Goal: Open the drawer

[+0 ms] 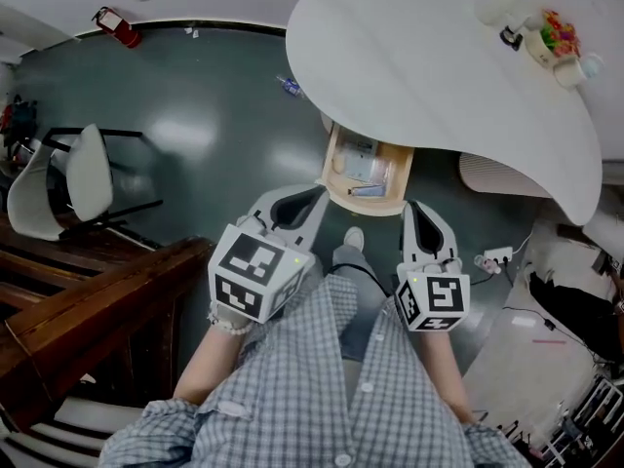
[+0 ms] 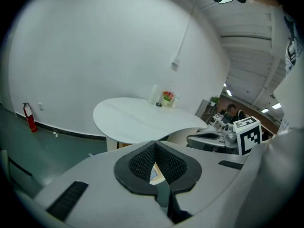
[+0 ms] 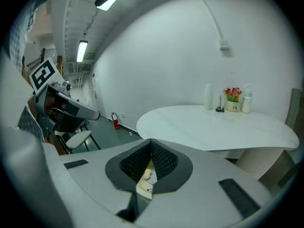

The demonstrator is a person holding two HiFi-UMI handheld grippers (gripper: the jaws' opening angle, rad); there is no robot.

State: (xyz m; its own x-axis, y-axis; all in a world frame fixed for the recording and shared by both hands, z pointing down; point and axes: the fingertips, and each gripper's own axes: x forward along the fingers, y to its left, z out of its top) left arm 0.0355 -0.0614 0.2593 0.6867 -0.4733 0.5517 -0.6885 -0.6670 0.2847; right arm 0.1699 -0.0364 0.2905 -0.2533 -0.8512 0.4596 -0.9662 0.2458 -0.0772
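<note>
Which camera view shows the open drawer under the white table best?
The head view: it looks down into the whole open drawer. Each gripper view shows only a sliver of it between its jaws.

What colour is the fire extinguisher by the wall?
Red; the fire extinguisher shows best in the head view.

I see the light wooden drawer [image 1: 363, 202] pulled out from under the white table [image 1: 429, 76]. It sits open, with small items lying inside.
</note>
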